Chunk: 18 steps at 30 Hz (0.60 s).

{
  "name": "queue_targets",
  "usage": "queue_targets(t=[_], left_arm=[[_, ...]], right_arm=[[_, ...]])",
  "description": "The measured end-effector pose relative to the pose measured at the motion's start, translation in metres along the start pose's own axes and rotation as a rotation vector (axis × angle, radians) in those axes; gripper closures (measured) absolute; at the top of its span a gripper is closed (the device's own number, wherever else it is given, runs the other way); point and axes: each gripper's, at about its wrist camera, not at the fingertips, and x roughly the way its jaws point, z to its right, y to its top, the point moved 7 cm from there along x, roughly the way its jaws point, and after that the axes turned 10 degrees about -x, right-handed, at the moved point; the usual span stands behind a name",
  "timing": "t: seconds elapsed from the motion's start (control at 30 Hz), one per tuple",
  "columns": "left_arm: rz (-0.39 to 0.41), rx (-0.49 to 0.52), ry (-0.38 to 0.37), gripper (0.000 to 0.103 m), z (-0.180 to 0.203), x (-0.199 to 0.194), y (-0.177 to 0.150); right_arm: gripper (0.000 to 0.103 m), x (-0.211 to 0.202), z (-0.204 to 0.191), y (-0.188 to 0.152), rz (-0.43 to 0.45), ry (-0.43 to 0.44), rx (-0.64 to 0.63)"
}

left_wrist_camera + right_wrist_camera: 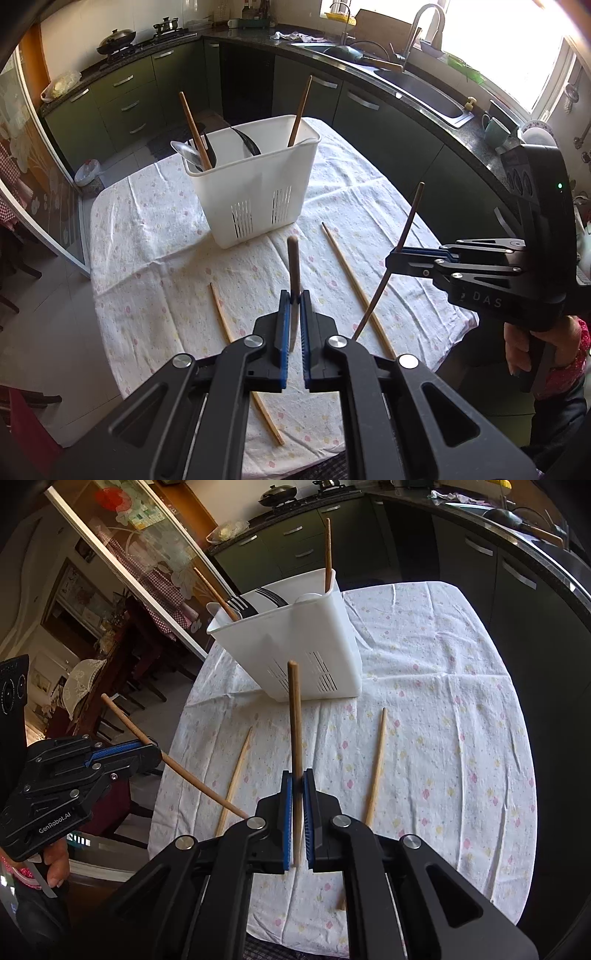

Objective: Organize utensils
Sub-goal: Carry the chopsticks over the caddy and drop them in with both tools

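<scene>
Both hand-held grippers sit on the near side of the white slotted plastic utensil caddy on the bench. The left hand-held gripper is clamped on 1 upright wooden chopstick. It looks nearer the caddy. The right hand-held gripper is clamped on another wooden chopstick, also upright. 2 loose wooden chopsticks lie between grippers and caddy, long axes pointing roughly toward it.

The left wrist view looks forward and down along its own fingers from the near edge of the table, with the white caddy in the upper centre and the other gripper at the frame's right. The right wrist view looks the same way from a similar closeness, the caddy upper centre and the other gripper at left. Both share the tabletop, the caddy and the kitchen counter behind.
</scene>
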Motion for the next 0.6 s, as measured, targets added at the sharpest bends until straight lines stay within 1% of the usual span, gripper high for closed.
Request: queue_targets(t=[0.17,0.43,0.53,0.6], left_arm=[[0.067,-0.003,-0.017,0.098,0.007,-0.026,0.024],[0.274,-0.048,-0.013,0.098,0.010,-0.094,0.105],[0.334,-0.063,0.002,0.098,0.008,-0.108,0.131],[0.355,-0.069,0.013,0.098,0.006,-0.108,0.144]], right_arm=[[0.096,-0.012,-0.001,0.005,0.025,-0.008,-0.010],[0.096,-0.019,0.005,0.002,0.027,-0.011,-0.005],[0.096,-0.020,0.007,0.001,0.027,-0.009,-0.004],[0.096,-0.021,0.007,0.000,0.028,-0.006,-0.005]])
